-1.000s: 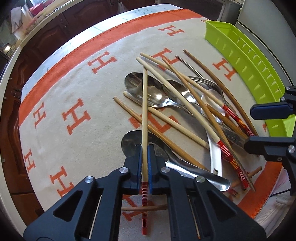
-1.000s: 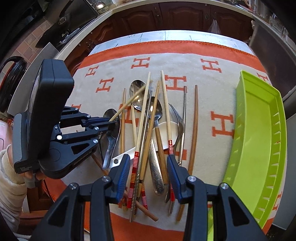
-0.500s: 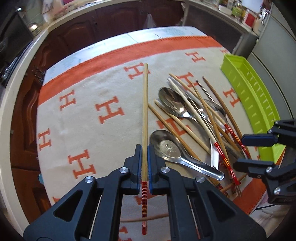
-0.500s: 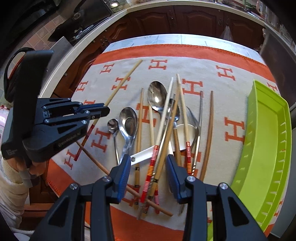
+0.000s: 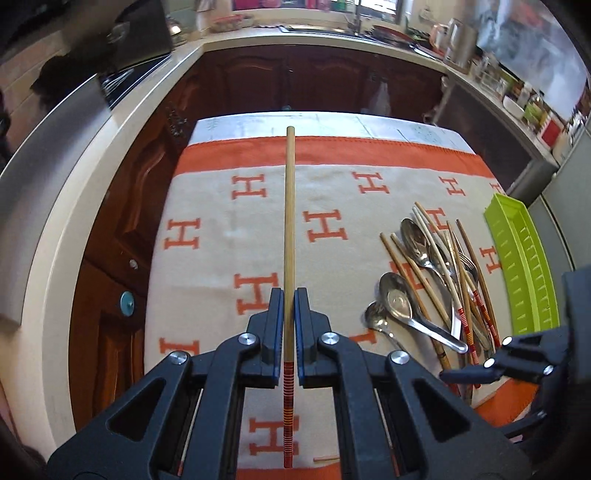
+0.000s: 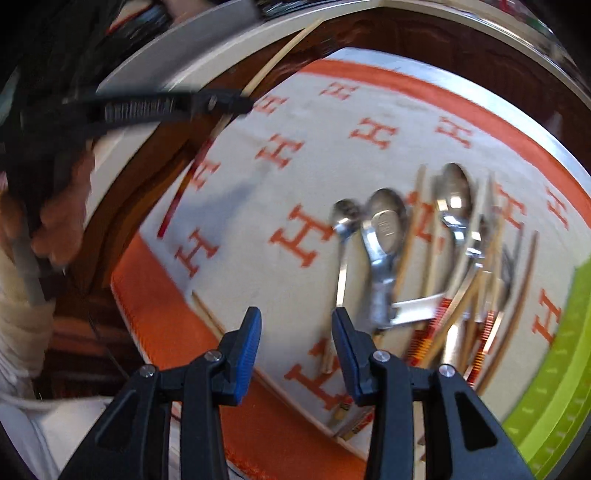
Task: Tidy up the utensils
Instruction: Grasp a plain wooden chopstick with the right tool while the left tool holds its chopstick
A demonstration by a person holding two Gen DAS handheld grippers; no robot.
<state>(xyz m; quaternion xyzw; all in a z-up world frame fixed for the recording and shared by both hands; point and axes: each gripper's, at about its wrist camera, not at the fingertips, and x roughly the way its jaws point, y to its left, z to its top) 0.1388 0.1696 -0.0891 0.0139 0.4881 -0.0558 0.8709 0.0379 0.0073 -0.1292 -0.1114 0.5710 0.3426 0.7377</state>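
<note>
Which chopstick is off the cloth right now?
The red-striped chopstick clamped in the left gripper, lifted clear. All the other chopsticks lie in the pile with the spoons.

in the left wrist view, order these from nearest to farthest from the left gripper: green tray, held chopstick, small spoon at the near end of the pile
1. chopstick, clamped in the left gripper, pointing ahead.
2. small spoon, just to its right on the cloth.
3. green tray, far right, beyond the pile.

Dark wood cabinets (image 5: 325,85), pale curved countertop (image 5: 85,177), bright window (image 5: 376,5)
</note>
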